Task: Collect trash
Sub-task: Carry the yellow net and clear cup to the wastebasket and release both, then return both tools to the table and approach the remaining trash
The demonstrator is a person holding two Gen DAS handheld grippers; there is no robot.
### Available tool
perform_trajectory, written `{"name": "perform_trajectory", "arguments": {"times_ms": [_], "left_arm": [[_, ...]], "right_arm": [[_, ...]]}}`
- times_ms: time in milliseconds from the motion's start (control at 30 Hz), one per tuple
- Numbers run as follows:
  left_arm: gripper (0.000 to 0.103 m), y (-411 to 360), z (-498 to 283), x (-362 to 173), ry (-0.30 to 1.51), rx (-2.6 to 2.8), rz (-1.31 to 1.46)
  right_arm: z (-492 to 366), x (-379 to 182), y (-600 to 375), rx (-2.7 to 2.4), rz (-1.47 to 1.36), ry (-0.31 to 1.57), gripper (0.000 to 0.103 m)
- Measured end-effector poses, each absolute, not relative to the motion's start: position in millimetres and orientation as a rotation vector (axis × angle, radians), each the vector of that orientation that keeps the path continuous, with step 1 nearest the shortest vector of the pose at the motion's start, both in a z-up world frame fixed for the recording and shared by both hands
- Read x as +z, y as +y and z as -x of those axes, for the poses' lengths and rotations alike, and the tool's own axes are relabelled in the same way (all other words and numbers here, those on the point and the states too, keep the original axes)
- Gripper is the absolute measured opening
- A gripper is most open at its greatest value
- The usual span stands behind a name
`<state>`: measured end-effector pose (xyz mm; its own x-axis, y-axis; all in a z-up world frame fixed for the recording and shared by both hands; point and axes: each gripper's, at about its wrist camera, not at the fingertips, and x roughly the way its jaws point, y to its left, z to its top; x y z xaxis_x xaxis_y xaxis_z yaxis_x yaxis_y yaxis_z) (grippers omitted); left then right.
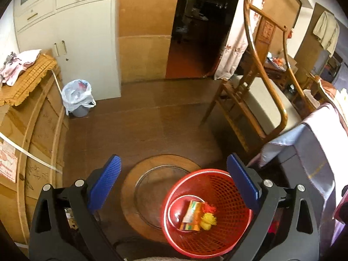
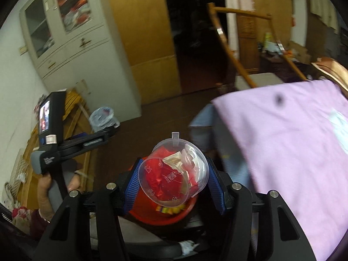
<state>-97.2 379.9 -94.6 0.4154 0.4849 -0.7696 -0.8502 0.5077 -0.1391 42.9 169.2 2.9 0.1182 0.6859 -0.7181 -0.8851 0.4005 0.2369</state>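
Observation:
A red mesh wastebasket stands low in the left wrist view and holds a shiny wrapper and a yellow and red scrap. My left gripper is open and empty above the basket's left side. My right gripper is shut on a clear plastic measuring cup that holds red and white crumpled scraps. The cup hangs tilted over the red wastebasket, which shows below it in the right wrist view.
A round wooden stool with a glass top sits beside the basket. A grey bin with a white bag stands by the white cabinet. A wooden chair is at right. A pink cloth covers a surface at right.

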Motion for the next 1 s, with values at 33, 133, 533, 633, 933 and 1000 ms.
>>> {"name": "perform_trajectory", "arguments": {"times_ms": [33, 133, 533, 633, 933, 1000], "left_arm": [[0.094, 381.0, 98.2, -95.2, 0.736, 0.898, 0.571], [0.094, 382.2, 98.4, -97.3, 0.74, 0.902, 0.562], [0.094, 356.9, 84.2, -87.2, 0.744, 0.827, 0.53], [0.094, 338.4, 77.5, -77.0, 0.736, 0.779, 0.499], [0.096, 264.5, 59.1, -34.5, 0.678, 0.645, 0.341], [0.096, 241.6, 55.6, -24.9, 0.666, 0.595, 0.304]], "right_arm": [[-38.9, 3.7, 177.4, 1.193, 0.284, 0.876, 0.063], [-31.7, 8.3, 189.2, 1.221, 0.302, 0.856, 0.072], [-54.4, 14.6, 144.3, 1.117, 0.21, 0.841, 0.072], [-55.9, 19.9, 120.4, 1.083, 0.169, 0.817, 0.072], [-48.9, 38.8, 26.9, 0.957, 0.056, 0.704, 0.075], [-45.8, 42.9, -1.1, 0.917, 0.019, 0.668, 0.078]]}}
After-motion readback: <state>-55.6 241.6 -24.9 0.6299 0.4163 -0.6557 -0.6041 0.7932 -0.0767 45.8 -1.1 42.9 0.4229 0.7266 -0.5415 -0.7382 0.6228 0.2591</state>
